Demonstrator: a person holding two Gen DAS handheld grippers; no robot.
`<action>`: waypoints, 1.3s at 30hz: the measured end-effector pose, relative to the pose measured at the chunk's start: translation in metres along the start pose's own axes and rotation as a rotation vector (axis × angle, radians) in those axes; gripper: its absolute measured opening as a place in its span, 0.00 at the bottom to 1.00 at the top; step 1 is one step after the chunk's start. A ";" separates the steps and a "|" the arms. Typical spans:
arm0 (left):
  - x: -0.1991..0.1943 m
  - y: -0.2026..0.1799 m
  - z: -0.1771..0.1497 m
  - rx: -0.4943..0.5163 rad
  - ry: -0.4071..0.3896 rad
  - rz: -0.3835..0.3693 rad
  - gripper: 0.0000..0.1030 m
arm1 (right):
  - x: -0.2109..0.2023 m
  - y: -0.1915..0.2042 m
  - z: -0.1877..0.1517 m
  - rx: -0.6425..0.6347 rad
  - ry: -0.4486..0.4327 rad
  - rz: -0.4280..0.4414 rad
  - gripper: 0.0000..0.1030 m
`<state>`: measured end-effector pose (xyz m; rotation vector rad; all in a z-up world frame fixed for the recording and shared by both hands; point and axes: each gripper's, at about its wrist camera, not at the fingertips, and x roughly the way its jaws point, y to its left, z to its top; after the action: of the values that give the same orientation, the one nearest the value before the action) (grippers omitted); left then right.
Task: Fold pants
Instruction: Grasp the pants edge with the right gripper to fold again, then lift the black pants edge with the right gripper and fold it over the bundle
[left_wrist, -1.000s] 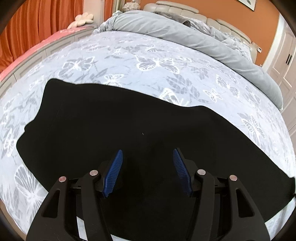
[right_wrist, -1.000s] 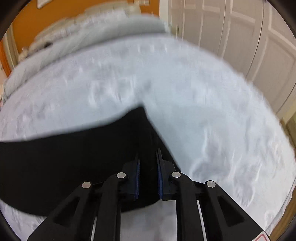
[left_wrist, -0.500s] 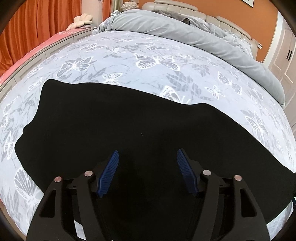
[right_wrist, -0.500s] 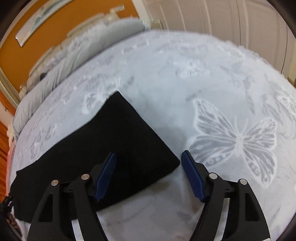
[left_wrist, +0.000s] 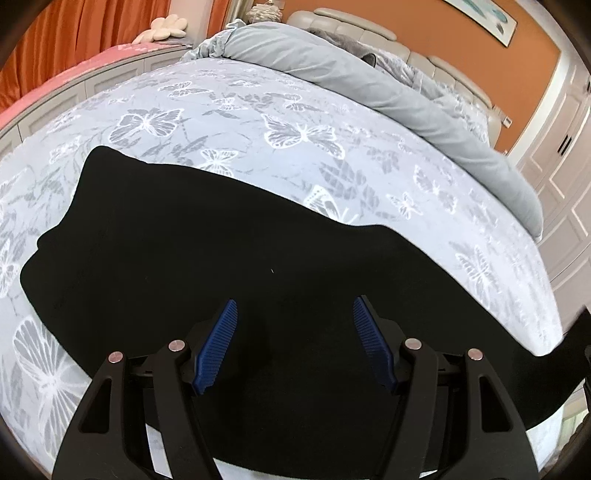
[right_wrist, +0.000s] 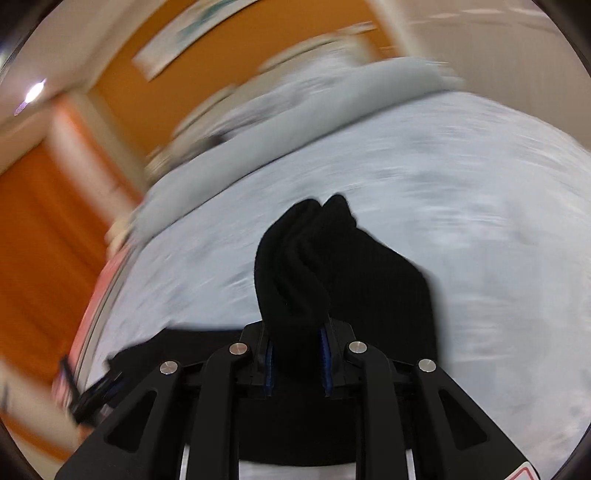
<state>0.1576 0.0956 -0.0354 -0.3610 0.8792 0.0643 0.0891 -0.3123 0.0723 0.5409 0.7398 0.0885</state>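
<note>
With the right gripper just closed, jaws pinching the leg end of the black fabric pants spread on the butterfly-print bed, I'd carry it over evenly while the left gripper hovers half-open, empty.

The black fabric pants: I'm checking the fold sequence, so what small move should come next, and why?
Probably carry the right gripper, whose jaws have just closed on the bunched leg end of the black fabric pants, over toward the open left gripper hovering above the flat part on the butterfly-print bedspread, doubling them over.
</note>
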 end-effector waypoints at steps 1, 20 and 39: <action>-0.001 0.001 0.000 -0.004 0.000 -0.002 0.63 | 0.009 0.023 -0.004 -0.033 0.029 0.031 0.17; -0.030 0.012 0.000 -0.036 0.004 -0.051 0.75 | 0.164 0.179 -0.137 -0.339 0.341 -0.026 0.22; -0.035 0.240 -0.015 -0.343 0.094 -0.057 0.60 | 0.165 0.213 -0.160 -0.438 0.299 -0.125 0.55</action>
<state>0.0757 0.3189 -0.0852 -0.7140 0.9511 0.1474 0.1291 -0.0160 -0.0206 0.0609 1.0105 0.2128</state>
